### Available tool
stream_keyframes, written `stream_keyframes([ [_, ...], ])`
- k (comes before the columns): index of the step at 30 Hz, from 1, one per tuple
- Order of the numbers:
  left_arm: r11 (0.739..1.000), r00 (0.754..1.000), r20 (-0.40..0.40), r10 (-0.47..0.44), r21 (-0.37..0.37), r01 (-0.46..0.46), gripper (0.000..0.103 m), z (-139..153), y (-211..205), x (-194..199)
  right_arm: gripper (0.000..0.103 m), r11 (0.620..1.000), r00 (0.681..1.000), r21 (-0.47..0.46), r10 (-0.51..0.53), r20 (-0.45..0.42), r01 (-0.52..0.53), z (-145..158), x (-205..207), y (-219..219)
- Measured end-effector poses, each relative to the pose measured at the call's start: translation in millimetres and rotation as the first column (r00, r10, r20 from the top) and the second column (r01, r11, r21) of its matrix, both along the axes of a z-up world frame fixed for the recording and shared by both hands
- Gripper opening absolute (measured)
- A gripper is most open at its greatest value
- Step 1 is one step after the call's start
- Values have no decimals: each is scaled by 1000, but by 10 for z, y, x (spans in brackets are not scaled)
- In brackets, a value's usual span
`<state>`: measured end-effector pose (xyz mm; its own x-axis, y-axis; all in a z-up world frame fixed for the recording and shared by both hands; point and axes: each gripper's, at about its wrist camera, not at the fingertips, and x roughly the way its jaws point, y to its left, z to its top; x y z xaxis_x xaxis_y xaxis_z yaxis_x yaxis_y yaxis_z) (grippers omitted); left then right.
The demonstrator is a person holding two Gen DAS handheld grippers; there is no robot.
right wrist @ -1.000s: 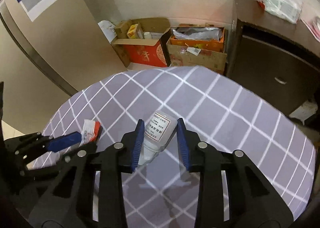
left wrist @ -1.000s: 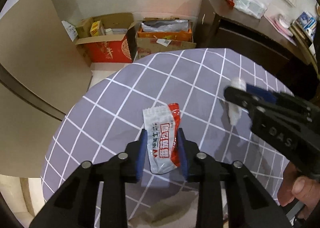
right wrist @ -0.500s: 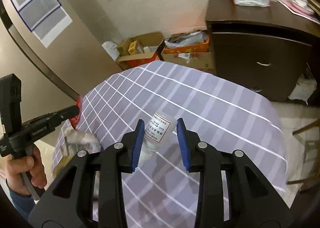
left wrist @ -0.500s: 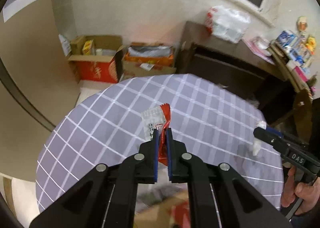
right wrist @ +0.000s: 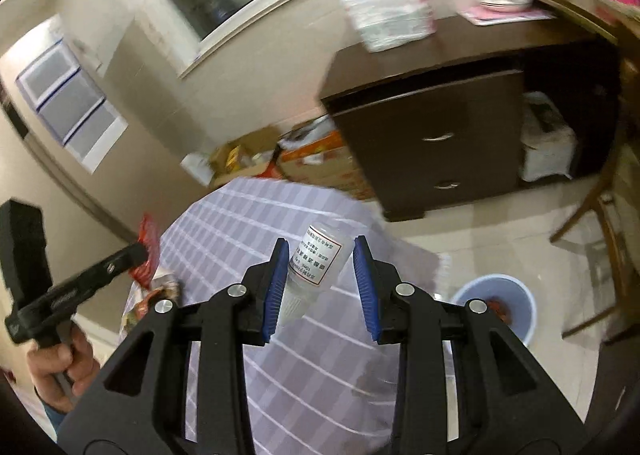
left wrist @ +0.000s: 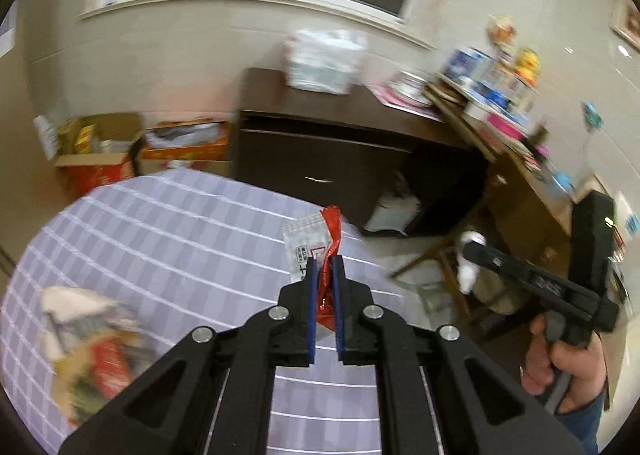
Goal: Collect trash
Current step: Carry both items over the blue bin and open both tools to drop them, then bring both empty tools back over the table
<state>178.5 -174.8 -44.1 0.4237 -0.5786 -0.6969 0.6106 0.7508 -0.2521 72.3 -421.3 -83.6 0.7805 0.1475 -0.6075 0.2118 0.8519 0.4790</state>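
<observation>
My left gripper is shut on a red and white snack wrapper, held up above the lilac checked tablecloth. My right gripper is shut on a small white plastic bottle with a printed label, cap end toward the camera. It hangs past the table's right edge. A blue bin with something red inside stands on the floor at lower right. In the left wrist view the right gripper carries the bottle. In the right wrist view the left gripper carries the wrapper.
A blurred heap of packets lies on the table's left part. A dark cabinet stands behind, cardboard boxes to its left. A wooden chair stands by the bin. A crowded shelf runs along the right wall.
The left gripper closed on the wrapper and lifted it off the table. Both grippers rose and swung right, the right one carrying the bottle out over the floor by the bin.
</observation>
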Motion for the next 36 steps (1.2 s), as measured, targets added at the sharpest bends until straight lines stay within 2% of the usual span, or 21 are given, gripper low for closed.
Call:
stream_keyframes([
  [5, 990, 989, -27, -142, 20, 143, 7, -214, -788, -430, 33, 988, 987, 39, -147, -63, 149, -393, -396, -704],
  [7, 983, 981, -74, -181, 29, 184, 7, -412, -1138, -499, 33, 979, 975, 56, -192, -109, 198, -626, -465, -953],
  [12, 962, 955, -176, -237, 94, 256, 7, -923, -1863, -534, 33, 951, 943, 118, -258, -211, 287, -1199, -548, -1470],
  [17, 932, 930, -272, -248, 194, 305, 9, -1442, -2403, -432, 36, 930, 924, 166, -279, -263, 328, -1600, -505, -1770],
  [19, 918, 921, -302, -245, 232, 321, 39, -1580, -2537, -384, 64, 923, 915, 180, -281, -290, 341, -1720, -490, -1833],
  [20, 919, 928, -289, -235, 245, 309, 73, -1582, -2556, -384, 71, 919, 913, 197, -277, -299, 343, -1783, -473, -1851],
  [21, 921, 939, -263, -223, 258, 291, 89, -1567, -2549, -383, 85, 914, 911, 207, -278, -305, 348, -1825, -474, -1858],
  [22, 926, 950, -224, -216, 260, 272, 89, -1518, -2514, -389, 92, 911, 908, 210, -284, -307, 356, -1851, -490, -1857],
  [24, 929, 954, -206, -216, 256, 266, 89, -1455, -2487, -378, 96, 907, 907, 214, -289, -306, 362, -1878, -523, -1834],
  [27, 939, 972, -153, -179, 268, 216, 89, -1325, -2393, -350, 97, 906, 900, 199, -301, -314, 373, -1877, -559, -1786],
  [30, 953, 983, -105, -152, 247, 174, 89, -1168, -2295, -351, 97, 909, 897, 170, -318, -308, 380, -1806, -604, -1719],
  [36, 970, 993, -4, -122, 210, 120, 91, -827, -2022, -488, 97, 925, 906, 87, -339, -253, 371, -1419, -678, -1480],
])
